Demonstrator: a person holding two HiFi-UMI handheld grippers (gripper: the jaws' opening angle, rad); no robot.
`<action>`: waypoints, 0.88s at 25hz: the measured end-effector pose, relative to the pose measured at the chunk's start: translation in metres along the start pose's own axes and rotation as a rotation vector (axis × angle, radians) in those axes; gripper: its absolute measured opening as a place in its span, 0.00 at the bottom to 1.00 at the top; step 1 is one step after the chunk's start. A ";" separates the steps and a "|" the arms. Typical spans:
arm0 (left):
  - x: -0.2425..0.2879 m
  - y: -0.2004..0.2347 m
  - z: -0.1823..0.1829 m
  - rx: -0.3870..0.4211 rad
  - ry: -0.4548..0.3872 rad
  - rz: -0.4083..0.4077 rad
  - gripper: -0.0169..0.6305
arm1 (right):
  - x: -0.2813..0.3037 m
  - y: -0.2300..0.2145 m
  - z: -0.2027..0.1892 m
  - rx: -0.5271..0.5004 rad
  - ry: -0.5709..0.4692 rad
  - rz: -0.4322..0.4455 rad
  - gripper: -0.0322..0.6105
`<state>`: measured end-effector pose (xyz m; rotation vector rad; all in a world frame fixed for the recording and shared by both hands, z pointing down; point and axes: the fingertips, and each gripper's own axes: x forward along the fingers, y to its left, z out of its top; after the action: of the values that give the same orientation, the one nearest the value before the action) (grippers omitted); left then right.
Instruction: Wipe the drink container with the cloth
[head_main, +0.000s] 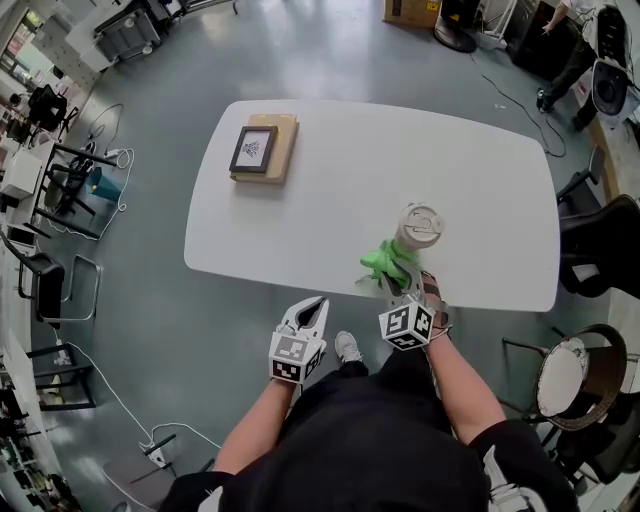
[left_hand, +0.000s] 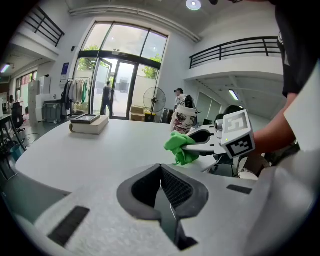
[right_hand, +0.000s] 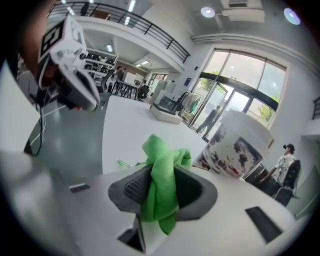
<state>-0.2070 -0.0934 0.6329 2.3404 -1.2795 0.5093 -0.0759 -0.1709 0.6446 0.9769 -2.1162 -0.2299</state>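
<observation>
On a white table stands the drink container, a pale cup with a dark printed pattern on its side and a white lid on top. The lid covers it, so we cannot see what is inside. In the head view it sits just right of the frame's centre, near the table's lower edge. In the right gripper view the drink container fills the right of centre.

The right gripper reaches up from the lower middle of the head view. Its jaws are clamped on a bright green cloth. In the right gripper view we see the cloth bunched between the two dark pads, folds spilling above and below them. The cloth is just beside the cup's lower left side; we cannot tell whether it touches.

The left gripper hangs over the grey floor, below the table's edge and left of the right gripper. In the left gripper view its jaws are closed together with nothing between them, and the cloth and cup show beyond them at centre right.

Towards the upper left of the table lies a tan book with a dark picture frame resting flat on it, well apart from the cup.
</observation>
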 end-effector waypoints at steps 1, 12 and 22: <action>-0.001 0.001 0.000 0.001 -0.001 -0.002 0.04 | -0.004 -0.002 0.012 0.071 -0.026 -0.009 0.25; -0.009 0.011 0.007 0.015 -0.010 -0.010 0.04 | -0.007 -0.045 0.073 0.696 -0.192 -0.193 0.25; -0.013 0.016 -0.003 0.013 0.003 -0.012 0.04 | -0.001 -0.061 0.051 0.898 -0.191 -0.341 0.25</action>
<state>-0.2280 -0.0907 0.6319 2.3554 -1.2640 0.5182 -0.0775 -0.2196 0.5820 1.8920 -2.2236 0.5368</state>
